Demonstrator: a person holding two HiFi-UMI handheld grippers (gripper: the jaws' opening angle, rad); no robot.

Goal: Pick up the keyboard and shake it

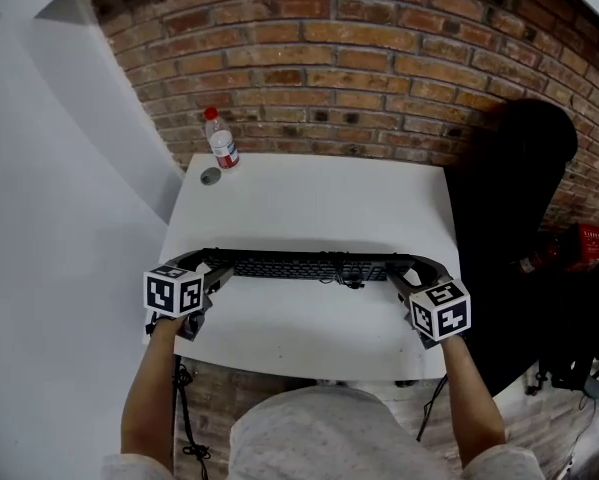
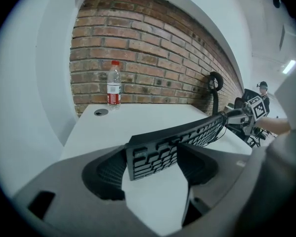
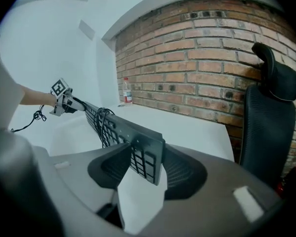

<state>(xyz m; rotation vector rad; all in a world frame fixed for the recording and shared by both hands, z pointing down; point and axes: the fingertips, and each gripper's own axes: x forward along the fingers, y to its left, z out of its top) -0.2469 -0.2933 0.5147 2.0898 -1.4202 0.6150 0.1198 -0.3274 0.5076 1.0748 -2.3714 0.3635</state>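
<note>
A long black keyboard [image 1: 309, 266] hangs over the white table [image 1: 309, 198], tipped up on its long edge between my two grippers. My left gripper [image 1: 211, 266] is shut on its left end, and the left gripper view shows the end of the keyboard [image 2: 187, 135] pinched between the ribbed pads of that gripper [image 2: 152, 162]. My right gripper [image 1: 404, 270] is shut on the right end; in the right gripper view the keyboard [image 3: 123, 130] sits clamped in its jaws [image 3: 147, 164]. A black cable [image 3: 103, 122] is looped around the keyboard's middle.
A plastic water bottle [image 1: 221, 140] with a red cap stands at the table's far left corner, beside a round grey cable port [image 1: 211, 176]. A brick wall [image 1: 379, 58] runs behind the table. A black office chair [image 1: 509, 198] stands at the table's right side.
</note>
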